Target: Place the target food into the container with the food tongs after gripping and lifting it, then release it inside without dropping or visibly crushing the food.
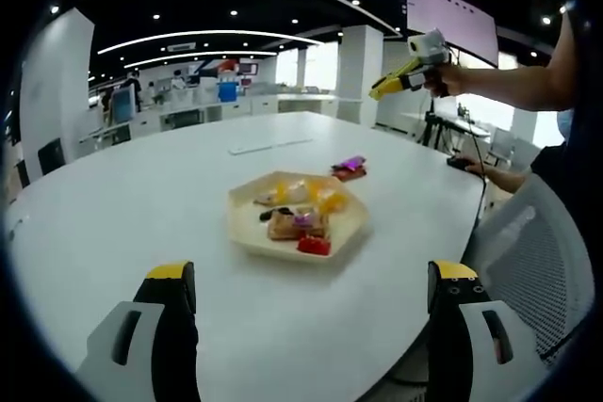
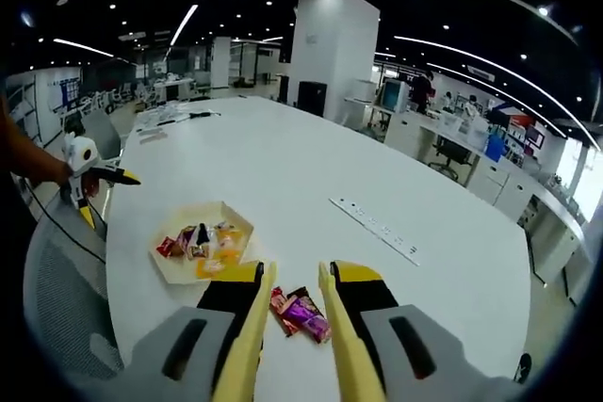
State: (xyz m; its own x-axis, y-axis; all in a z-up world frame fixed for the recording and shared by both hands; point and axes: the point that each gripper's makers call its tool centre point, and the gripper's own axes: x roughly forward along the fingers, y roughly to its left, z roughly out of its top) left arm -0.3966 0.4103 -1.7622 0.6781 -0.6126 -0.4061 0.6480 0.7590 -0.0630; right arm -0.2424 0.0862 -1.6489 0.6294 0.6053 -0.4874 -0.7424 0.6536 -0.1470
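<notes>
A pale yellow hexagonal tray (image 1: 247, 234) (image 2: 182, 274) sits on the white table and holds several wrapped snacks, among them a red one (image 1: 314, 246) and a yellow one (image 2: 222, 248). Two loose packets, purple and red (image 1: 349, 168) (image 2: 303, 313), lie just beyond it. My left gripper (image 1: 311, 278) is low over the near table edge, its jaws wide apart with nothing between them. It also appears at the left of the right gripper view (image 2: 130, 177), held by a hand. My right gripper (image 2: 290, 276) (image 1: 377, 92) is raised high above the table. Its jaws are narrowly apart and frame the loose packets far below.
A long white power strip (image 1: 269, 145) (image 2: 375, 226) lies farther out on the table (image 1: 113, 195). A grey mesh chair (image 1: 537, 242) (image 2: 64, 261) stands at the table's edge beside the person. Office desks and a white pillar (image 2: 334, 54) are in the background.
</notes>
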